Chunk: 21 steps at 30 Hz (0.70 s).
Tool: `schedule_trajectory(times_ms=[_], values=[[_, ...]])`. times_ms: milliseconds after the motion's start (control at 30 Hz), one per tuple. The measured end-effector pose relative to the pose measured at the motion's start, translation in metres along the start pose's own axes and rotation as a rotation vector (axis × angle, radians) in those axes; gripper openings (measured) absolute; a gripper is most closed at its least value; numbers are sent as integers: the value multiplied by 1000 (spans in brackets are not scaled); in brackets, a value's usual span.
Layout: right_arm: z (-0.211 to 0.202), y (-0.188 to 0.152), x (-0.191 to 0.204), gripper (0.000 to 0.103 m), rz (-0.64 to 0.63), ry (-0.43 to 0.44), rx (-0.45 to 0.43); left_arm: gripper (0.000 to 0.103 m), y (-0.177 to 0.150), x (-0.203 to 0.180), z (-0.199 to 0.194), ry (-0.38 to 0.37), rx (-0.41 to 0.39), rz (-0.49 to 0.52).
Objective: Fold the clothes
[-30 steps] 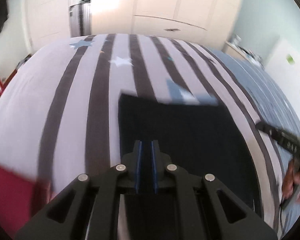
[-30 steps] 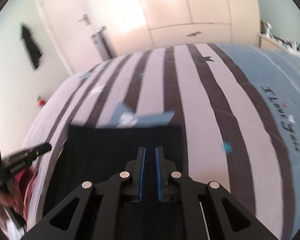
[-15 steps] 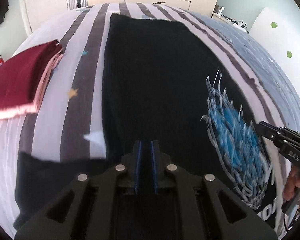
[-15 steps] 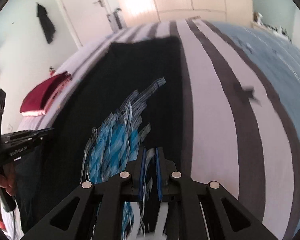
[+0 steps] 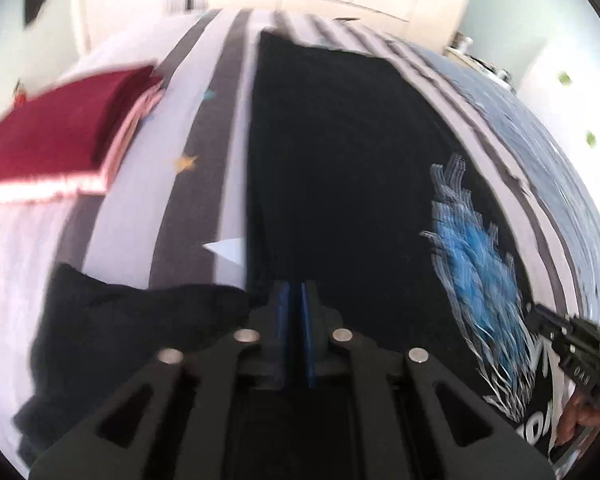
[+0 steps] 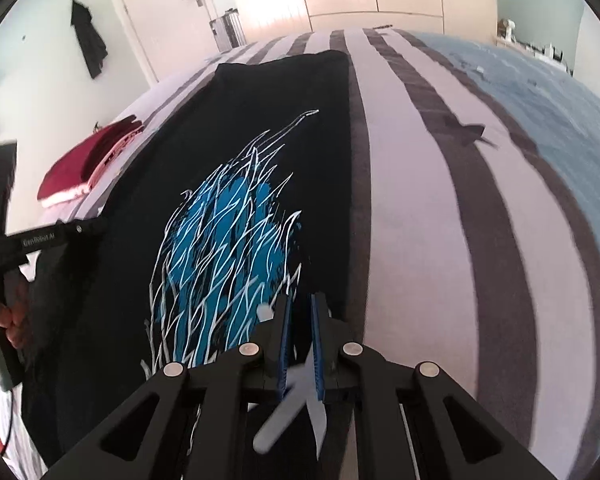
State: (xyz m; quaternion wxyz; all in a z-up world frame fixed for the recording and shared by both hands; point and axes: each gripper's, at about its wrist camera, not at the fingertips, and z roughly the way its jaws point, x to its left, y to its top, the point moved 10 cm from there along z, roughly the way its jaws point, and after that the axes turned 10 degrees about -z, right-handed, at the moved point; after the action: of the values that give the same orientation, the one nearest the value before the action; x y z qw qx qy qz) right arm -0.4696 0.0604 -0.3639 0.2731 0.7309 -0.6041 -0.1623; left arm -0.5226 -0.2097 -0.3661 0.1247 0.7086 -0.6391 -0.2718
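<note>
A black T-shirt [image 5: 340, 152] with a blue and white print [image 6: 228, 240] lies spread lengthwise on the striped bed; it also shows in the right wrist view [image 6: 260, 120]. One sleeve [image 5: 112, 320] sticks out at the near left. My left gripper [image 5: 295, 292] is shut on the shirt's near edge by that sleeve. My right gripper [image 6: 300, 308] is shut on the near edge at the shirt's right side. Each gripper appears at the edge of the other's view.
A folded dark red garment [image 5: 64, 136] on a pink and white one lies on the bed to the left, also in the right wrist view [image 6: 88, 160]. The striped sheet [image 6: 440, 220] extends right, then a blue cover [image 6: 548, 100]. Wardrobe doors stand behind.
Both grippers pulled back toward the near end with the shirt held. The shirt went from a short folded patch to lying stretched out, print showing. The left view now shifts slightly.
</note>
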Motion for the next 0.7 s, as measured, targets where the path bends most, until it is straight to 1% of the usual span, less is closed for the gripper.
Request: schedule_trajectory(times_ms=[67,167,233,267,300,367,467,567,667,700], values=[[-10,-5,8,9,-5,17,-4,6,-13,-14,-13,1,-12,58],[-23,-24,18,9,-10,29,11,6,-46,-18,-19,3,20,71],[-31,-38,24,9,-13,34,24,6,-73,-7,-16,21,69,33],[-35,-44,27,9,-14,36,31,6,-83,-3,-16,24,77,19],[-39,-51,30,9,-15,39,37,6,-89,-2,-22,21,60,18],[-47,-65,35,9,-18,44,51,6,-100,-2,-35,38,56,26],[-59,-86,44,9,-22,51,70,6,-112,0,-52,48,52,-13],[-74,-99,54,10,-46,60,74,6,-138,6,-61,69,78,-38],[-77,-126,60,10,-48,62,127,6,-160,11,-72,93,66,-44],[-81,-133,60,10,-42,65,132,6,-165,12,-76,97,68,-49]])
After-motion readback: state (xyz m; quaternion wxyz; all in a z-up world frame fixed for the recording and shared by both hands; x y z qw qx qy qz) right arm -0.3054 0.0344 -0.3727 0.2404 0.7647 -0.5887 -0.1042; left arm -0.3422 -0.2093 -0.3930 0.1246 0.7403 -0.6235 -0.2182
